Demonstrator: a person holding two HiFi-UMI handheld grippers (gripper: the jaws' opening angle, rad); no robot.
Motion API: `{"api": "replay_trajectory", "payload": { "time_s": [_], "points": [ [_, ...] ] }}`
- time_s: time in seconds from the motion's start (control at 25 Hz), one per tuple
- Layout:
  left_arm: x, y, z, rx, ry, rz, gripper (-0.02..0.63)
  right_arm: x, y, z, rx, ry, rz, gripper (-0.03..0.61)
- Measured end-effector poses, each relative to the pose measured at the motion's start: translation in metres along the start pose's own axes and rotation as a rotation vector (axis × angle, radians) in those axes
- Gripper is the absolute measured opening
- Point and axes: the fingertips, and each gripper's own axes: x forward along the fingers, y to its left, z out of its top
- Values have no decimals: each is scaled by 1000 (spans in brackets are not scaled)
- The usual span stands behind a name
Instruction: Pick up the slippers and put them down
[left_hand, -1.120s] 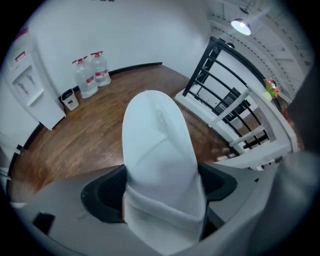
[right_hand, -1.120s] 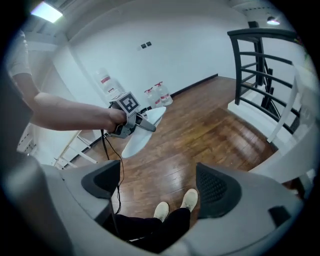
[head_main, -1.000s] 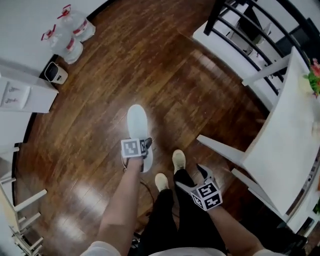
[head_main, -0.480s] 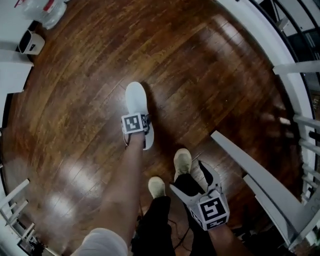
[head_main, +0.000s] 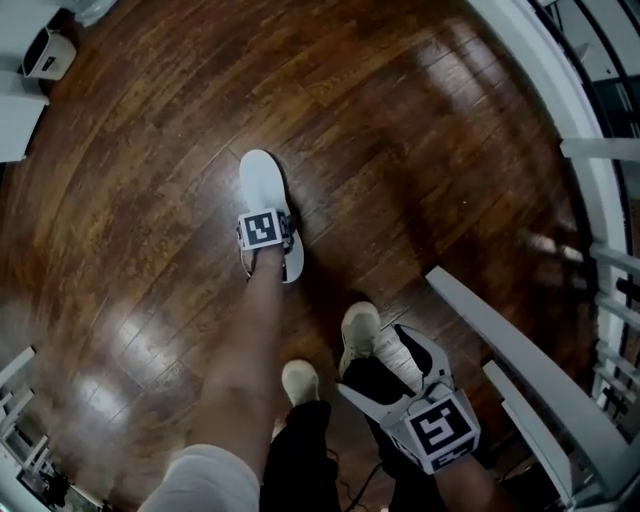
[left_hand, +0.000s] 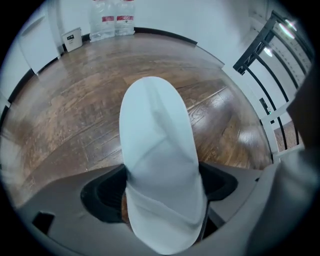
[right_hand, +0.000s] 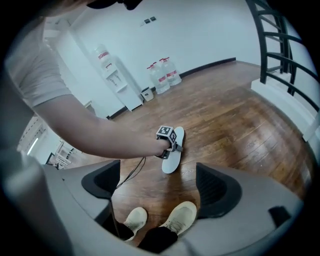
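Now the left claw (head_main: 266, 242) is opening around the heel end of the white slipper (head_main: 259, 180), which seems laid flat mid-floor on the wooden floor (head_main: 400, 150) for release, while the right claw (right_hand: 157, 190) hangs wide and empty.

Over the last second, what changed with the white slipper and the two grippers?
The left gripper carried the white slipper down toward the wooden floor; its jaws are now opening with the slipper between them. The right gripper sank too as the person bent lower. Unchanged: the right gripper open and empty above the person's shoes, the slipper in the left gripper's jaws.
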Motion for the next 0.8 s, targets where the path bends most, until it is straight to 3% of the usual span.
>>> {"api": "replay_trajectory", "payload": {
  "time_s": [0.08,0.28,0.52,0.8],
  "points": [
    [-6,1,0,12,4,4,448,6,-2,-7,-30,29,-2,486],
    [-65,-14,-2,36,2,-76,448,14,12,-27,-44,108,-26,486],
    [-208,-6,-22,150,47,-19,448,-16,48,-32,-89,135,-85,486],
    [-410,-41,-22,231,-6,-113,448,-132,117,-6,-85,166,-108,486]
  ]
}}
